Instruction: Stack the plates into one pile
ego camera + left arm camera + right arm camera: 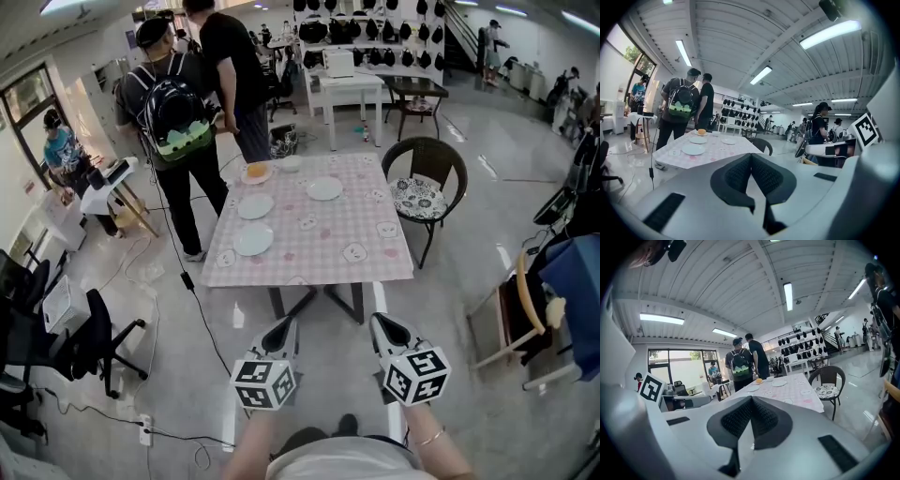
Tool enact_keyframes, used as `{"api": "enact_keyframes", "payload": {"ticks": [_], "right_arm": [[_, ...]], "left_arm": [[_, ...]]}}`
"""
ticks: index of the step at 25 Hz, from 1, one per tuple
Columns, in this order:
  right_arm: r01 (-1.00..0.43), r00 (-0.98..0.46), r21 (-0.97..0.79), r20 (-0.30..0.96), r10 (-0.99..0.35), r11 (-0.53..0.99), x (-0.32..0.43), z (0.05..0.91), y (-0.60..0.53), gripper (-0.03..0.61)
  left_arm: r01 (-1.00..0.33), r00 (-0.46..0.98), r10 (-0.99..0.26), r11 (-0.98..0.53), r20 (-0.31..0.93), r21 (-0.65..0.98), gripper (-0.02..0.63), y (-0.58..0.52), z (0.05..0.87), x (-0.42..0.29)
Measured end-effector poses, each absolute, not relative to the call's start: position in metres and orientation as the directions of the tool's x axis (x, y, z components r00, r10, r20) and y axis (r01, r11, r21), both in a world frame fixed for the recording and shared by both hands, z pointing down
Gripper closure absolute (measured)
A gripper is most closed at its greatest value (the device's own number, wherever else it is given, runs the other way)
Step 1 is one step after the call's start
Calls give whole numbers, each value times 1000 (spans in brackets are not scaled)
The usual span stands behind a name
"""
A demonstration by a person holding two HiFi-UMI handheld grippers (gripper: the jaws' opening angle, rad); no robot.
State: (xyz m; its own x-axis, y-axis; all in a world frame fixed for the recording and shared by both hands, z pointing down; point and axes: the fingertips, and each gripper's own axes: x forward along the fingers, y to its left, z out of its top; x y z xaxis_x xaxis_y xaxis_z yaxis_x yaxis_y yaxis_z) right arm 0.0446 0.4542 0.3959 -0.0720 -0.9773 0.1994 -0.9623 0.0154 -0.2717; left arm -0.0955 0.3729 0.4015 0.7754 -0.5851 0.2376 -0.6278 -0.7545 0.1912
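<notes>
Three empty white plates lie apart on the pink checked table [319,253]: a near plate [254,240], a middle plate [255,206] and a far-right plate [324,188]. A fourth plate [257,172] carries an orange bun, with a small white bowl [291,163] beside it. My left gripper [283,325] and right gripper [385,324] hover side by side over the floor, short of the table's near edge, both shut and empty. The left gripper view shows shut jaws [751,157] and the near plate [693,149] ahead. In the right gripper view, shut jaws [751,399] point toward the far-right plate [779,383].
Two people [202,84] stand at the table's far left corner, one with a backpack. A wicker chair [427,178] sits at the table's right side. An office chair [89,342] and cables are on the floor to the left. A wooden chair [525,309] stands at right.
</notes>
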Motion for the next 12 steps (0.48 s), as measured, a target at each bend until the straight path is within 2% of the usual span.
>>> {"api": "enact_keyframes", "payload": {"ticks": [10, 12], "right_arm": [[-959, -69, -282, 150, -986, 25, 52, 388, 453, 570], [-957, -73, -289, 145, -987, 29, 51, 390, 454, 537]], "left_arm": [[-646, 761, -608, -744, 226, 171, 594, 370, 399, -94], [-642, 764, -607, -750, 217, 161, 591, 371, 399, -95]]}}
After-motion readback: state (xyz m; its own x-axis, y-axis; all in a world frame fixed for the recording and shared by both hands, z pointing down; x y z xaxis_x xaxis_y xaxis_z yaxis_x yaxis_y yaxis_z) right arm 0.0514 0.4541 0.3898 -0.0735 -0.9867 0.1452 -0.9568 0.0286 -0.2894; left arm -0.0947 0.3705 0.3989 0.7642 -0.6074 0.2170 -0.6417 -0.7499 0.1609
